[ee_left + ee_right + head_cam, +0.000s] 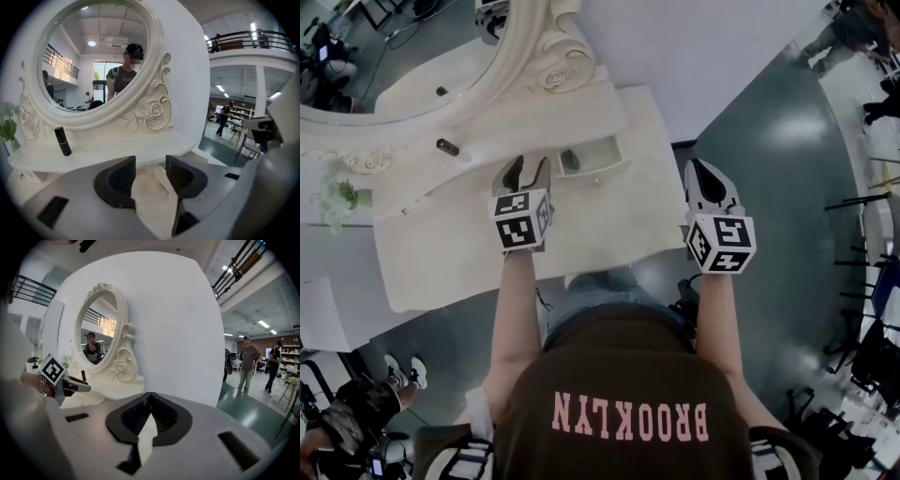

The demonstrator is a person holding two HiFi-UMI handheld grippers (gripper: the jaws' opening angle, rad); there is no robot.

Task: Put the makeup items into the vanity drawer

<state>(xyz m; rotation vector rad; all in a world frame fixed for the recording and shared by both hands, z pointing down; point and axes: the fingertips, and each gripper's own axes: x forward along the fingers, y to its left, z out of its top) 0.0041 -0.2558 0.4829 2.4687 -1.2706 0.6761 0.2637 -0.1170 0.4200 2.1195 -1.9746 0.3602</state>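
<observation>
A white vanity (609,225) with an oval mirror (412,56) stands in front of me. Its small drawer (605,169) is pulled out, with a dark item (569,161) lying at its left end. A black lipstick tube (447,146) stands upright on the shelf under the mirror, also clear in the left gripper view as the black lipstick tube (62,141). My left gripper (525,173) hovers over the tabletop just left of the drawer, open with nothing between its jaws (150,176). My right gripper (708,183) hangs past the vanity's right edge, shut and empty (150,401).
A small green plant (337,199) sits at the vanity's left end. A white wall (178,324) rises behind the vanity. Teal floor (787,150) lies to the right, where people stand in the distance (247,363). Another person's feet (403,372) are at lower left.
</observation>
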